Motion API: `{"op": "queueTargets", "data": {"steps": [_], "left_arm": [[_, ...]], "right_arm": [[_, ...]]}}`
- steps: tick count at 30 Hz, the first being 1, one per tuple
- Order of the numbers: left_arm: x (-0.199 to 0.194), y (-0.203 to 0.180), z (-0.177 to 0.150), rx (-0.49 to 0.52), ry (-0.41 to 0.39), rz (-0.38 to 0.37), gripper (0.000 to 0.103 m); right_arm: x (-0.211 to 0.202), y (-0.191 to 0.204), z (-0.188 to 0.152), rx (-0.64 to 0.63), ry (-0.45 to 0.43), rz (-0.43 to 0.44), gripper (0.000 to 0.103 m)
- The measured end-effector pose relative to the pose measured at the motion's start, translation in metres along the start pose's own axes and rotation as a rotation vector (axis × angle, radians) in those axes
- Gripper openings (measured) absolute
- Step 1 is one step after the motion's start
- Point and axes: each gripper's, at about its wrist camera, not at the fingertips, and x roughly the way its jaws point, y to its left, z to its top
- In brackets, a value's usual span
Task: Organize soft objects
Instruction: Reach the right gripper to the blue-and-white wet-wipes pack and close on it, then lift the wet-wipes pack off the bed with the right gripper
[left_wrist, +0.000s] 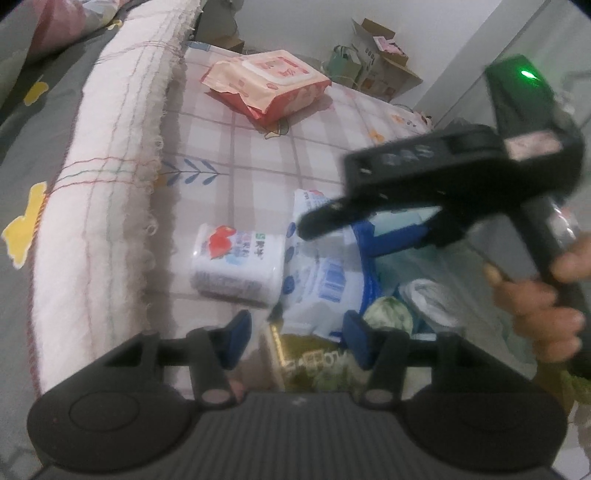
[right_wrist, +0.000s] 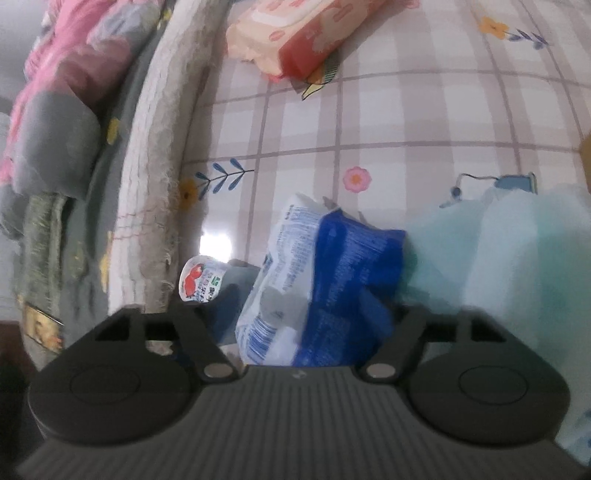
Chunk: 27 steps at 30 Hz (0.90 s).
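Where checked sheet (right_wrist: 406, 122) smooths flat: crinkly blue-white pack (right_wrist: 325, 280), open tongs (right_wrist: 306, 314).

Open checked bedsheet (left_wrist: 258, 147) stretches beyond the blue-and-white tissue pack (left_wrist: 321, 280); a rolled white blanket (left_wrist: 110, 166) walls its left, the small tissue pack (left_wrist: 236, 262) touching alongside.
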Motion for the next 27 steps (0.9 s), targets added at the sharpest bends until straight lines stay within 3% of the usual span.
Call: {"op": "queueTargets", "data": {"steps": [2, 4, 9, 12, 14, 17, 19, 24, 27], "left_arm": [[-0.006, 0.004, -0.004, -0.008, -0.009, -0.005, 0.055], [-0.011, 0.009, -0.007, -0.018, -0.016, -0.007, 0.055], [-0.020, 0.020, -0.013, -0.040, -0.029, -0.010, 0.055], [-0.028, 0.024, -0.017, -0.048, -0.041, -0.012, 0.055], [-0.032, 0.026, -0.018, -0.051, -0.047, -0.012, 0.055], [-0.036, 0.027, -0.019, -0.053, -0.058, -0.015, 0.055], [-0.038, 0.026, -0.019, -0.053, -0.063, -0.020, 0.055], [-0.042, 0.024, -0.021, -0.053, -0.070, -0.018, 0.055], [-0.048, 0.024, -0.024, -0.059, -0.079, -0.015, 0.055]], "right_arm": [[0.007, 0.011, 0.005, -0.027, -0.001, -0.054, 0.092], [0.010, 0.015, 0.010, -0.031, -0.003, -0.051, 0.095], [0.015, 0.015, 0.014, -0.021, -0.010, -0.066, 0.096], [0.013, 0.009, 0.016, 0.027, -0.024, -0.050, 0.093], [0.010, 0.003, 0.018, 0.062, -0.037, -0.041, 0.084], [0.011, 0.002, 0.020, 0.059, -0.052, -0.089, 0.077], [0.016, 0.003, 0.021, 0.046, -0.046, -0.136, 0.079], [0.030, 0.006, 0.019, 0.016, -0.030, -0.143, 0.084], [0.026, 0.008, 0.017, 0.001, -0.069, -0.129, 0.071]]}}
